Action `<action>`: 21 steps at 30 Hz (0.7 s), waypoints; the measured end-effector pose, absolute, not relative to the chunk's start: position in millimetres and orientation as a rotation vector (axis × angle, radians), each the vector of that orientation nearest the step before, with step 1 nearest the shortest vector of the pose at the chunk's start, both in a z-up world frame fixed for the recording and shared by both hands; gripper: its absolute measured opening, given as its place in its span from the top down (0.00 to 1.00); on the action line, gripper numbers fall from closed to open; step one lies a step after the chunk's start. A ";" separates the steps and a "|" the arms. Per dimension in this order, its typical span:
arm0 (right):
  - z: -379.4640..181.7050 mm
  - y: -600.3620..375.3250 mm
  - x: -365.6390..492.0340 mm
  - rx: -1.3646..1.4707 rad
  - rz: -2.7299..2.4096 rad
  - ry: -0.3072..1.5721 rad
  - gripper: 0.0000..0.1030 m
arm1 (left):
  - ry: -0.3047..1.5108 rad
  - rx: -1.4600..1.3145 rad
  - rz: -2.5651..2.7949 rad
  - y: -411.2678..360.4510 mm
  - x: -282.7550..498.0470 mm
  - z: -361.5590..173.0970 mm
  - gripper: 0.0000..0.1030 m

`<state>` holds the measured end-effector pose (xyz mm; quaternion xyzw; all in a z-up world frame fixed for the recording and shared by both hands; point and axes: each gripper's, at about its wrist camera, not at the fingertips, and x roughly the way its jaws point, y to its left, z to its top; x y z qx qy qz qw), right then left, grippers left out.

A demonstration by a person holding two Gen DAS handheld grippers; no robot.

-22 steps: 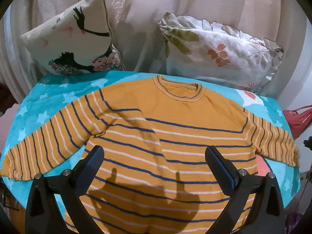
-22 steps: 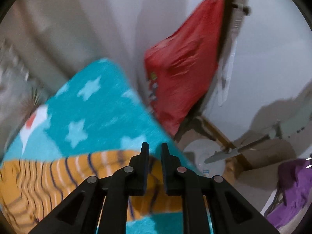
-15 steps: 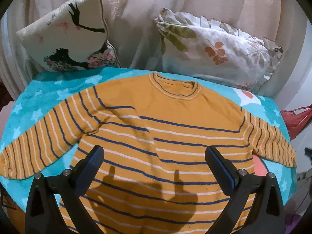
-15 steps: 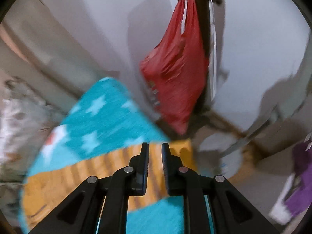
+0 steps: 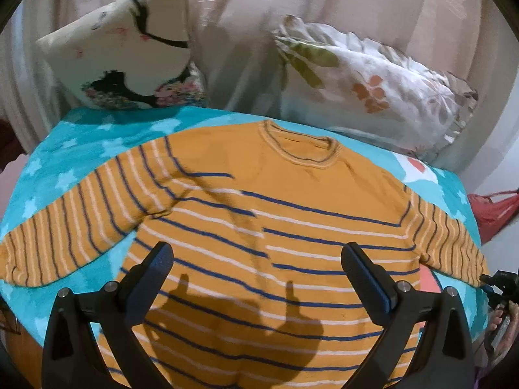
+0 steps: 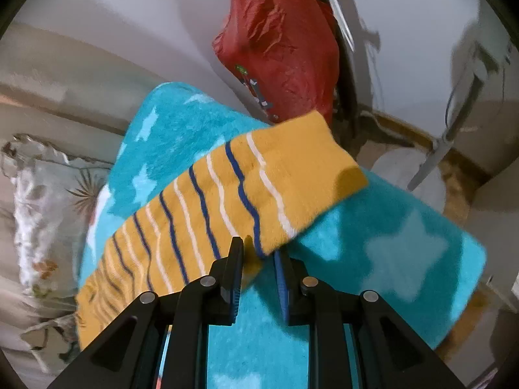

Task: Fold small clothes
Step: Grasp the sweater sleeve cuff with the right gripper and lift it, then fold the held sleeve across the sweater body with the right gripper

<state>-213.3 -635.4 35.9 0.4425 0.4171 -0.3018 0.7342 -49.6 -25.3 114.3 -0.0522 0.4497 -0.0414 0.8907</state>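
Parted now, right hand-held gripper (image 6: pixel 258 259) straddles sleeve (image 6: pixel 227 194) edge; left hand-held gripper (image 5: pixel 259 262) hovers spread wide.

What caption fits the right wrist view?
Right gripper, partly open, at the striped sweater sleeve on the star blanket.

The sweater's (image 5: pixel 259 227) hem runs out of the bottom edge of the left view, behind the left claw (image 5: pixel 258 264), whose black arms cover its lower corners. In the right view, the sleeve (image 6: pixel 227 201) edge lies between the right claw's (image 6: pixel 258 259) fingers; whether they pinch it cannot be told. The bag (image 6: pixel 279 48) beyond the sleeve is motion-blurred and cut off at the top. The pillow (image 6: pixel 42 201) left of the sleeve is smeared.
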 end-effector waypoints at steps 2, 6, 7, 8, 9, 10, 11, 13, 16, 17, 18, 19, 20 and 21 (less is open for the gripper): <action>35.4 -639.8 -205.5 0.953 -0.675 0.916 0.80 | 0.930 -0.112 -0.061 -16.6 -52.5 115.7 0.00; 41.6 -642.5 -193.1 0.906 -0.686 0.924 0.94 | 0.924 -0.120 -0.009 7.6 -59.8 117.1 0.00; 48.7 -639.3 -188.7 0.870 -0.686 0.923 0.94 | 0.921 -0.123 0.003 14.8 -60.6 117.3 0.00; 57.9 -632.8 -181.8 0.825 -0.682 0.922 0.94 | 0.917 -0.129 0.016 21.9 -60.8 117.9 0.00; 66.1 -626.4 -176.3 0.790 -0.668 0.920 0.94 | 0.912 -0.138 0.030 30.0 -60.9 118.5 0.00; 77.9 -614.0 -164.9 0.743 -0.636 0.916 0.94 | 0.908 -0.150 0.043 38.7 -60.6 119.0 0.00; 88.1 -601.7 -154.7 0.705 -0.602 0.912 0.94 | 0.905 -0.160 0.051 44.8 -60.3 119.6 0.00; 115.5 -562.0 -124.1 0.607 -0.503 0.893 0.94 | 0.894 -0.182 0.066 62.2 -59.8 120.6 0.00; 140.5 -501.2 -81.9 0.548 -0.343 0.880 0.94 | 0.881 -0.217 0.080 86.3 -60.2 122.5 0.00; 146.5 -475.6 -64.6 0.529 -0.279 0.882 0.94 | 0.874 -0.227 0.086 95.3 -61.2 122.8 0.00; 149.3 -453.4 -51.1 0.508 -0.231 0.888 0.94 | 0.869 -0.238 0.096 105.7 -62.0 122.8 0.00; 151.6 -424.9 -33.8 0.481 -0.174 0.897 0.94 | 0.867 -0.247 0.105 115.6 -63.0 122.2 0.00; 152.0 -395.8 -17.1 0.456 -0.119 0.910 0.94 | 0.866 -0.257 0.114 125.4 -63.7 121.2 0.00; 151.0 -374.0 -6.2 0.437 -0.077 0.923 0.94 | 0.866 -0.267 0.125 136.6 -64.9 119.8 0.00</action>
